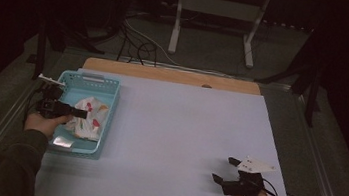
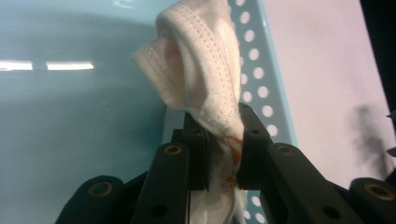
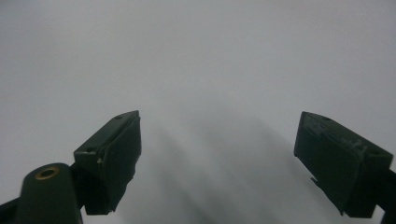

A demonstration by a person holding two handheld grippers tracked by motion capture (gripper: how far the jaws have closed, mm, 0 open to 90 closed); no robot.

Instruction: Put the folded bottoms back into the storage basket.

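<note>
Cloth (image 2: 201, 70) here is a small white piece with orange print and a stitched hem, sitting in the turquoise perforated basket (image 1: 104, 119) at the left side of the desk (image 1: 182, 139). My guess is it's super light and floppy, zero stiffness, so it'll droop and swing the second it's lifted, and a loose fold could snag on the basket wall. Not fragile, not really slippery either. Best place to grab is a bunched fold or that thick hemmed edge, since a single layer would probably slide out. The left tool (image 2: 223, 154) is already clamped on a gathered bit of it, pads squeezing the fabric. The right tool (image 3: 219, 158) just hangs over bare desk with its jaws spread wide, nothing in them.
</note>
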